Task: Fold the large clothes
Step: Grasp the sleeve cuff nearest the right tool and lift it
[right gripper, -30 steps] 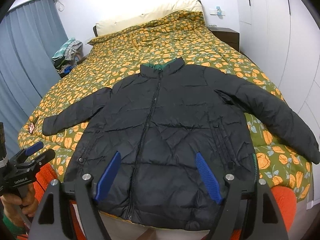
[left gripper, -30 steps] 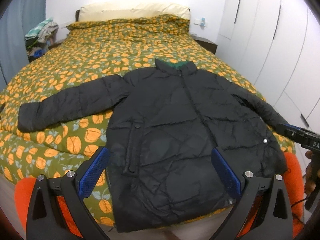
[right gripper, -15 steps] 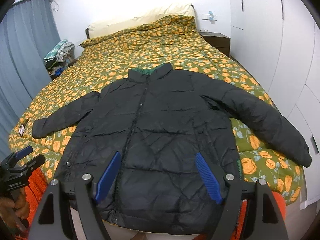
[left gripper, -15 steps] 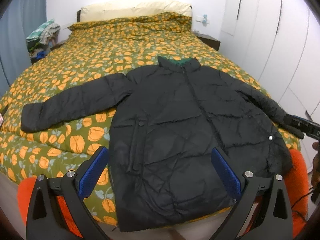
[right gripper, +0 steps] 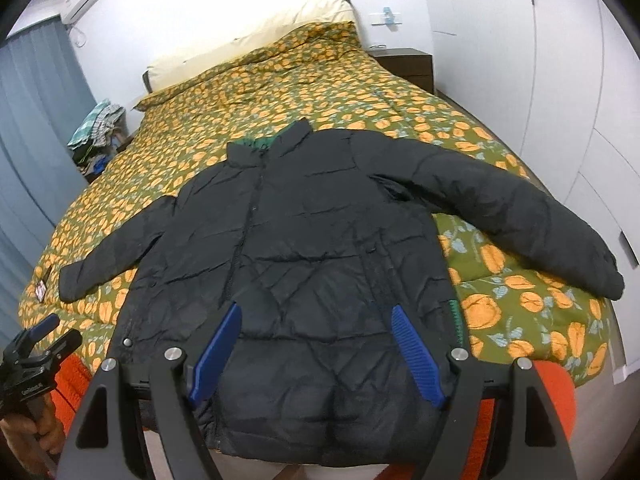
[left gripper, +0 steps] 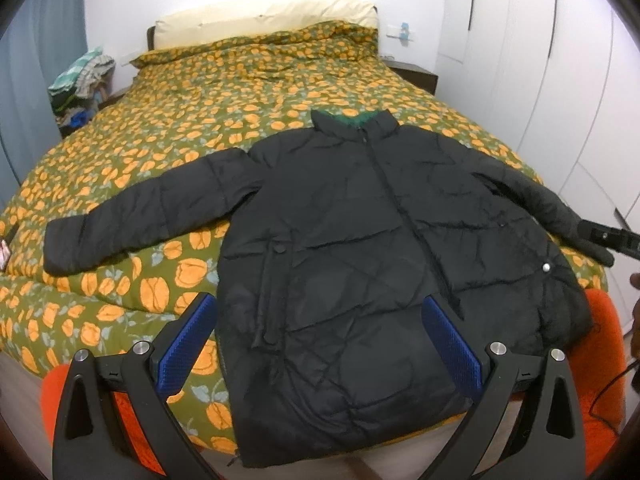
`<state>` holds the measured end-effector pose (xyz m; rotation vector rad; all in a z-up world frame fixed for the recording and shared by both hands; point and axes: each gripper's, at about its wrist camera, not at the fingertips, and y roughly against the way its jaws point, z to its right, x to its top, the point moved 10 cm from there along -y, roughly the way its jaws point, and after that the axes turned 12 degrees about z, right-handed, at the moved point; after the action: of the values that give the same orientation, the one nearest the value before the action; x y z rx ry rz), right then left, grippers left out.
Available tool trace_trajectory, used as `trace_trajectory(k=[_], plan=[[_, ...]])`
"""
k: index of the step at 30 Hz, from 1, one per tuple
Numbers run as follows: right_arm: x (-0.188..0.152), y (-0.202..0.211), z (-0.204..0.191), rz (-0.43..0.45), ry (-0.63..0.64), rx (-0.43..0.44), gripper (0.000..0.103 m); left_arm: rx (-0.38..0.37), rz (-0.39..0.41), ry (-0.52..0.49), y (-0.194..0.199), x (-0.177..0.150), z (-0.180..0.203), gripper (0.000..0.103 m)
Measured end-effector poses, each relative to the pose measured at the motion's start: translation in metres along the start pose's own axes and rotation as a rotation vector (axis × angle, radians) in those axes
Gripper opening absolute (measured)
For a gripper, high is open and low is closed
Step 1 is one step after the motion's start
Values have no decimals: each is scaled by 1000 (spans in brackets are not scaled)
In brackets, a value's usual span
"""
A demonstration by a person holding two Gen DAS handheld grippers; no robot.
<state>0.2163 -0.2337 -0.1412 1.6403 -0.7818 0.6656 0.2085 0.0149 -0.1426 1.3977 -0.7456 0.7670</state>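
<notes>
A black quilted puffer jacket [left gripper: 360, 248] lies front up and zipped on the bed, collar towards the pillows, both sleeves spread out sideways, hem at the foot edge. It also shows in the right wrist view [right gripper: 304, 248]. My left gripper [left gripper: 320, 336] is open and empty, held above the hem on the jacket's left side. My right gripper [right gripper: 316, 344] is open and empty, above the hem near the jacket's right pocket. Each gripper shows in the other's view: the left gripper [right gripper: 40, 340] at the far left, the right gripper [left gripper: 608, 236] by the right sleeve cuff.
The bed has an orange-flowered green duvet [left gripper: 248, 120] and cream pillows [left gripper: 264, 20] at the head. A pile of clothes [left gripper: 80, 84] sits left of the bed. White wardrobe doors [left gripper: 560, 60] stand on the right, a dark nightstand [right gripper: 408, 64] beside them.
Both grippers have drawn back and up from the jacket, so more of the bed's foot edge shows. The jacket has not moved. Both grippers stay open.
</notes>
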Motion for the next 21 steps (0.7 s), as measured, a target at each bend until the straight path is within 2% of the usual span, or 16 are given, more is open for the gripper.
trace_trajectory(k=[3, 6, 8, 10, 13, 16, 19, 21], plan=[[11, 3, 21, 17, -17, -11, 79, 11, -2, 8, -1, -1, -7, 102], [31, 9, 74, 59, -81, -84, 79, 22, -11, 19, -5, -2, -14, 102], [41, 18, 124, 95, -172, -148, 79, 34, -21, 29, -9, -3, -19, 102], [43, 29, 180, 130, -315, -195, 79, 42, -35, 38, -13, -4, -20, 102], [27, 41, 263, 182, -578, -237, 79, 46, -56, 39, -18, -7, -17, 102], [0, 40, 323, 202, -858, -207, 79, 44, -73, 16, -20, -9, -9, 102], [-25, 30, 351, 212, -1101, -124, 80, 43, -84, -25, -23, -10, 0, 102], [-36, 23, 357, 219, -1205, -92, 80, 44, -92, -44, -25, -10, 5, 102]])
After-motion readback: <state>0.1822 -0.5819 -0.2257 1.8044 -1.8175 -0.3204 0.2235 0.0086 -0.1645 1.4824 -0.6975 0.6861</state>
